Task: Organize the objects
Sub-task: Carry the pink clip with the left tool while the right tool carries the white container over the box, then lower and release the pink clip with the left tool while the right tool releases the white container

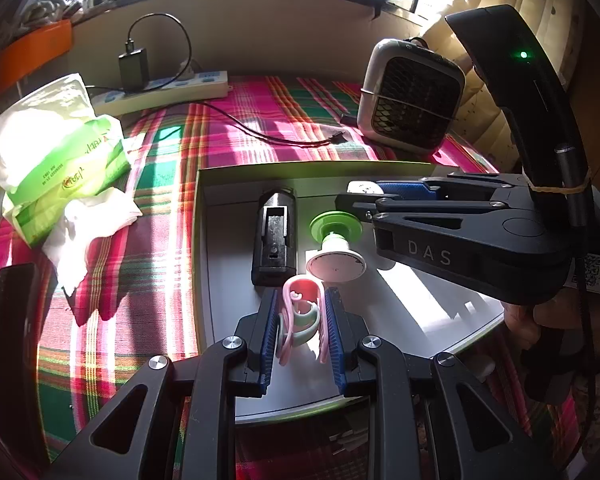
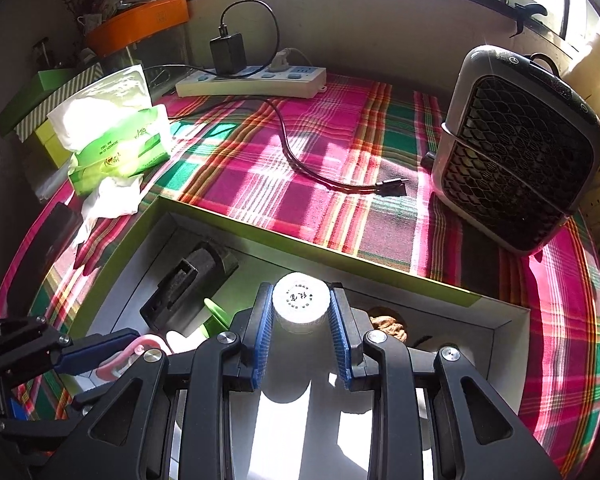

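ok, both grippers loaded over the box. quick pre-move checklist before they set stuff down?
1. Left gripper shut on the pink clip: ok.
2. Right gripper shut on the white round container: ok.
3. Both grippers over the grey box: ok.
4. Bare floor below the clip: ok, but the green-and-white spool and black holder lie just ahead.
5. Spot below the container: cannot tell, the gripper hides it; a brown lump sits to its right.
6. Grippers apart from each other: ok.

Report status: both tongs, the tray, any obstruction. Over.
Left tongs shut on pink clip. Right tongs shut on white ball. Both over the tray. Nothing in the way.
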Demonstrator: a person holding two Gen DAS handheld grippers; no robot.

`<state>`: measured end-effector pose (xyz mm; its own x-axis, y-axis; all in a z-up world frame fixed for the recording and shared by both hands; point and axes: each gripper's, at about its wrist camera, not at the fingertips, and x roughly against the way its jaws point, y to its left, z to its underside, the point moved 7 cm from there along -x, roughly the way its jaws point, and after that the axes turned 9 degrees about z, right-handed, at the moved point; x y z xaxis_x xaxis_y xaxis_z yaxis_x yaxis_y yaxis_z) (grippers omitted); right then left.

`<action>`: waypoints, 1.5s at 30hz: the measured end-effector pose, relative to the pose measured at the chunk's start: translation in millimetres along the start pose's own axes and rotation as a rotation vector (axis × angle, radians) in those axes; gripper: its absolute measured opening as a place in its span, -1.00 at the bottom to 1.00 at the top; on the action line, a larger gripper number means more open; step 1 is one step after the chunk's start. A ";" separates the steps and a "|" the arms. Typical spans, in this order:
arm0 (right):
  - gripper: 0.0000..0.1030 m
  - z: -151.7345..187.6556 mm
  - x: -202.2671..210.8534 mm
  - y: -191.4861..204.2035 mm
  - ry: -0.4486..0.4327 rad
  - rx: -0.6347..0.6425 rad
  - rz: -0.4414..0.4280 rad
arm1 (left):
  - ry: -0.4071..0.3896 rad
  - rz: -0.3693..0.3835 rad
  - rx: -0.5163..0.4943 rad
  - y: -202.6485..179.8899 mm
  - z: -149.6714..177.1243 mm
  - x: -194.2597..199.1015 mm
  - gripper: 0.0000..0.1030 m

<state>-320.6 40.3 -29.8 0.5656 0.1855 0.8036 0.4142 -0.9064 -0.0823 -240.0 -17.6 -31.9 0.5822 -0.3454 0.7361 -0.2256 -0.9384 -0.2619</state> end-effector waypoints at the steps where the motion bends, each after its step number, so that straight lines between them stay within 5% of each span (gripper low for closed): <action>1: -0.45 0.2 -0.9 0.0 0.004 0.000 0.001 | 0.002 -0.003 -0.001 -0.1 -0.3 -0.1 -0.59; 30: -0.44 5.0 -5.1 0.7 0.031 0.002 0.041 | 0.005 -0.007 -0.008 -0.8 0.5 1.1 -0.47; 36: -0.25 3.5 -0.6 -0.1 0.018 0.000 0.048 | 0.006 0.001 -0.006 -3.2 2.2 1.8 -0.43; 45: -0.23 2.9 10.6 0.0 -0.001 -0.008 0.052 | -0.006 -0.021 -0.016 -2.8 3.1 7.0 -0.32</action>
<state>-312.6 43.4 -23.0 0.5868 0.1378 0.7979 0.3785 -0.9178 -0.1198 -232.8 -17.4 -28.0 0.5915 -0.3257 0.7376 -0.2256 -0.9451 -0.2364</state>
